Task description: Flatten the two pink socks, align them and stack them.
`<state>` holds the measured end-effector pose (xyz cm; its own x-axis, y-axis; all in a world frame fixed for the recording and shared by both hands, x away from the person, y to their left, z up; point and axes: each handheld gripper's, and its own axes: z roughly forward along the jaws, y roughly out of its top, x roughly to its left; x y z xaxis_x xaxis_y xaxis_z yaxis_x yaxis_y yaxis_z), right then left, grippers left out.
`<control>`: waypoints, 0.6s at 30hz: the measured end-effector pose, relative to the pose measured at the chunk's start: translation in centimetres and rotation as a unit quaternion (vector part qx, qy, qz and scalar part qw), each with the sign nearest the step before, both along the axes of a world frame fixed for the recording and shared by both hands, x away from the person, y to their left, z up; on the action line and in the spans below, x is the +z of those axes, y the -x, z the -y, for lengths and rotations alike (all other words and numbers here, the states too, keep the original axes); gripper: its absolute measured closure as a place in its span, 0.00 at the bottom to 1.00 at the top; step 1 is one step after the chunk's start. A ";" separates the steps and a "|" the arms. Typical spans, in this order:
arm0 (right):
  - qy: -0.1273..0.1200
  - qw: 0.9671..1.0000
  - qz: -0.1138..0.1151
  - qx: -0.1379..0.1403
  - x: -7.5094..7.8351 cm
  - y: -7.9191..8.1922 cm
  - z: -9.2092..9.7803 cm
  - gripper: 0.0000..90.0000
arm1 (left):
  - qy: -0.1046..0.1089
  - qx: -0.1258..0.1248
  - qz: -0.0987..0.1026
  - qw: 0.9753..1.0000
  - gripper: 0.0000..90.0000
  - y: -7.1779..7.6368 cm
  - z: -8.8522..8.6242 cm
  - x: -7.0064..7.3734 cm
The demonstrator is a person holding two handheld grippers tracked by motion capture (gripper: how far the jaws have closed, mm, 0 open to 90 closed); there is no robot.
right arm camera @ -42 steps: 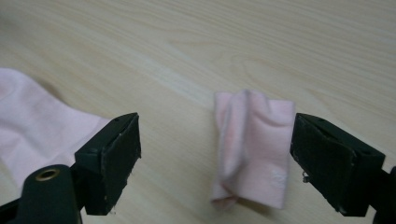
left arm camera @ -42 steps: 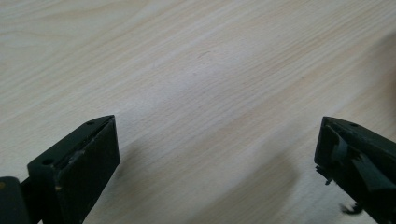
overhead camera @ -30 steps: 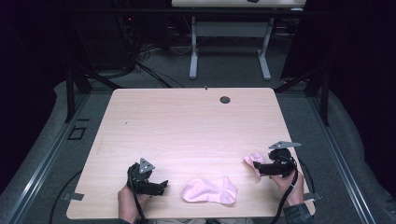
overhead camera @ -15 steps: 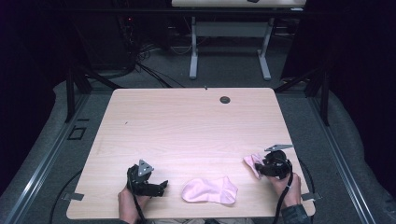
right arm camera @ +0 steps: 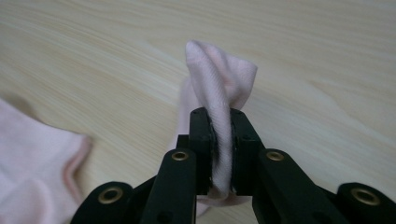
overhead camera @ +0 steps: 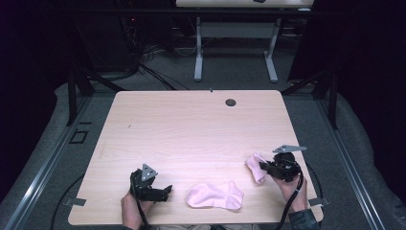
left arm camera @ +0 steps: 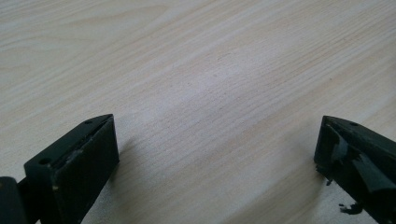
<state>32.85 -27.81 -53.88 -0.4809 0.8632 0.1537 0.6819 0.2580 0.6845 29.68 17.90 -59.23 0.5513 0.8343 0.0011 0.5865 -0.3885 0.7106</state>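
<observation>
— What sort of room is pictured?
— A lab or workshop: a bare wooden desk [overhead camera: 201, 129] on grey carpet [overhead camera: 230, 72], cables [overhead camera: 143, 67] trailing across it, dark curtains [overhead camera: 368, 72] around, another desk [overhead camera: 234, 4] behind.

A light wood-grain counter [overhead camera: 191, 129] with a small round dark grommet [overhead camera: 231, 102] near its far edge stands on grey carpet [overhead camera: 230, 72] in a dim room. Beyond it, a second table [overhead camera: 239, 4] rests on white legs [overhead camera: 197, 52], with black cables [overhead camera: 148, 72] tangled on the floor at its left. Dark metal frame posts [overhead camera: 72, 91] flank the counter on both sides, and black curtains [overhead camera: 364, 72] close off the right side. Light falls mainly on the counter top.
</observation>
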 end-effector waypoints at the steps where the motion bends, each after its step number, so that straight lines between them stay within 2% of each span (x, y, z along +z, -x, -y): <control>1: -0.006 1.000 0.006 0.008 0.5 0.1 -0.5 0.91 | 0.000 0.000 0.000 1.000 0.00 0.0 0.0 0.0; 6: -0.031 0.998 0.018 0.059 2.2 -0.2 -3.5 0.91 | 0.000 0.001 0.000 1.000 0.00 0.0 0.0 0.0; 8: -0.036 0.996 0.018 0.076 2.2 -0.5 -5.0 0.91 | 0.000 0.002 0.000 1.000 0.00 0.0 0.0 0.0; 9: -0.034 0.995 0.012 0.091 2.0 -0.9 -5.9 0.91 | 0.000 0.001 0.000 1.000 0.00 0.0 0.0 0.0; 12: -0.036 0.993 -0.004 0.109 0.9 -1.6 -7.7 0.89 | 0.000 0.002 0.000 1.000 0.00 0.0 0.0 0.0; 14: -0.030 0.992 -0.027 0.117 -0.4 -2.3 -8.7 0.82 | 0.000 0.002 0.000 1.000 0.00 0.0 0.0 0.0; 16: -0.006 0.994 -0.034 0.107 -1.3 -2.7 -9.0 0.73 | 0.000 0.002 0.000 1.000 0.00 0.0 0.0 0.0; 17: -0.005 0.994 -0.040 0.106 -1.8 -2.8 -9.1 0.64 | 0.001 0.003 0.000 1.000 0.00 0.0 0.0 0.0; 18: -0.007 0.993 -0.045 0.111 -2.1 -2.9 -8.9 0.60 | 0.001 0.003 0.000 1.000 0.00 0.0 0.0 0.0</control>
